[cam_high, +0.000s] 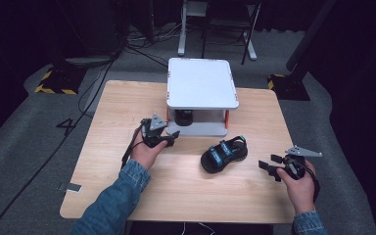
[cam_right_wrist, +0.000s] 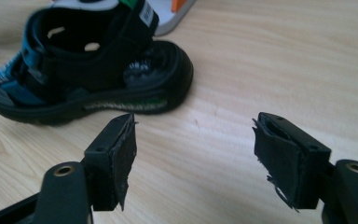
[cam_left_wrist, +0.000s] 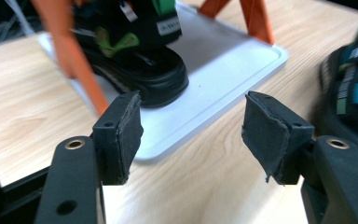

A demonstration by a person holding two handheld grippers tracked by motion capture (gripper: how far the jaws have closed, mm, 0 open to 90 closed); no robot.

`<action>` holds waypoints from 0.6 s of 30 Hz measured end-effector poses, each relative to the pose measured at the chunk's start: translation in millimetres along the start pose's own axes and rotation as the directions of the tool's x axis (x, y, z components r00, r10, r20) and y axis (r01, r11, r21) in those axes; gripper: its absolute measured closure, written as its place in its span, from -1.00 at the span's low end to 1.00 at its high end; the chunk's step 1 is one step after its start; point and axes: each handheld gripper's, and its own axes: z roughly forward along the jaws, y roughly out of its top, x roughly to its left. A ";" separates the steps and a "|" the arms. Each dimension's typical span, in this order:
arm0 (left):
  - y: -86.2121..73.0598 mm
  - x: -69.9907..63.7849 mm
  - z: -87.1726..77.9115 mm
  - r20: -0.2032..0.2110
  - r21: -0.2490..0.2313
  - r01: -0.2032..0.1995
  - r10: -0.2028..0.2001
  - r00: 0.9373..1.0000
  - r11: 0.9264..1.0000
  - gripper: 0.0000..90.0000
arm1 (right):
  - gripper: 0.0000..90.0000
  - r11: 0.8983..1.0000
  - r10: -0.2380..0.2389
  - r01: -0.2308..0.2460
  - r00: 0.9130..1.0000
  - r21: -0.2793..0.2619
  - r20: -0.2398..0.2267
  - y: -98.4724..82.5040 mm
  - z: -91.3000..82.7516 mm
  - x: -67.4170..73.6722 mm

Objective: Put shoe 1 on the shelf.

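High view
Table (cam_high: 127,103): light wood, on grey carpet; dark room behind, hard to read.
Rack (cam_high: 201,81): white two-level stand with orange legs, at the table's far middle; its top shelf hides most of the lower tray.
Shoe on tray (cam_high: 184,116): a dark shape under the top shelf, mostly hidden.
Sandal (cam_high: 223,153): black with blue straps, on the wood just near-right of the rack, between the two hands, touched by neither.
Left gripper (cam_high: 172,138): held by the left hand (cam_high: 146,152), near-left of the rack, jaws pointing right toward the tray; jaw gap too small to judge here.
Right gripper (cam_high: 270,166): held by the right hand (cam_high: 298,188) at the near right edge, jaws pointing left toward the sandal, apart from it, spread.
Sleeves: denim, cut off at the bottom edge.

Left gripper view
Left gripper (cam_left_wrist: 193,135): jaws wide apart, nothing between them, above bare wood.
Tray (cam_left_wrist: 233,74): white, rimmed, its corner just beyond the jaws.
Shoe on tray (cam_left_wrist: 140,70): black sole, green strap detail, top cut off; an orange leg (cam_left_wrist: 74,60) crosses in front, blurred.
Sandal (cam_left_wrist: 349,98): blurred, cut off at the right edge.

Right gripper view
Right gripper (cam_right_wrist: 193,158): jaws spread, holding nothing; pad edges frayed.
Sandal (cam_right_wrist: 88,70): on its sole beyond the left jaw, apart from it; its far end is out of focus.
Rack (cam_right_wrist: 177,14): only a corner of the tray at the top edge.
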 end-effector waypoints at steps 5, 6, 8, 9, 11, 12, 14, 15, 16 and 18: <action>2.7 0.8 -43.7 -0.037 0.007 0.022 -0.022 0.999 1.000 -0.24 | -0.34 1.000 -0.010 0.009 1.000 -0.025 -0.013 12.4 0.3 -1.4; 1.9 1.6 -50.6 -0.041 0.014 0.019 -0.018 0.999 1.000 -0.26 | -0.34 0.999 -0.014 0.013 1.000 -0.029 -0.018 14.6 1.2 -1.0; -0.4 3.1 -62.6 -0.052 0.031 0.013 -0.011 0.999 0.999 -0.30 | -0.34 0.999 -0.022 0.021 0.999 -0.032 -0.024 19.0 2.8 -0.3; -1.7 3.9 -68.5 -0.052 0.039 0.014 -0.012 0.999 0.999 -0.32 | -0.34 0.999 -0.024 0.023 0.999 -0.036 -0.029 21.3 3.7 0.3; -4.6 5.6 -80.1 -0.055 0.049 0.015 -0.012 0.998 0.999 -0.36 | -0.36 0.998 -0.044 0.042 0.998 -0.037 -0.040 26.5 5.1 2.5; -5.9 6.2 -85.8 -0.060 0.056 0.019 -0.015 0.998 0.998 -0.38 | -0.36 0.998 -0.044 0.043 0.998 -0.039 -0.043 28.4 5.2 3.6; -8.6 8.3 -95.9 -0.070 0.066 0.010 -0.005 0.998 0.998 -0.41 | -0.36 0.997 -0.058 0.055 0.997 -0.046 -0.053 33.6 4.6 6.0; -10.2 8.6 -99.9 -0.073 0.069 0.014 -0.009 0.997 0.998 -0.42 | -0.36 0.997 -0.064 0.061 0.996 -0.052 -0.059 36.2 4.5 7.4; -11.9 8.9 -103.3 -0.077 0.074 0.016 -0.011 0.997 0.997 -0.43 | -0.36 0.996 -0.069 0.066 0.995 -0.056 -0.065 38.5 4.3 8.9; -15.4 10.4 -107.2 -0.086 0.078 0.014 -0.007 0.996 0.997 -0.43 | -0.36 0.995 -0.080 0.075 0.994 -0.062 -0.075 42.8 5.0 12.5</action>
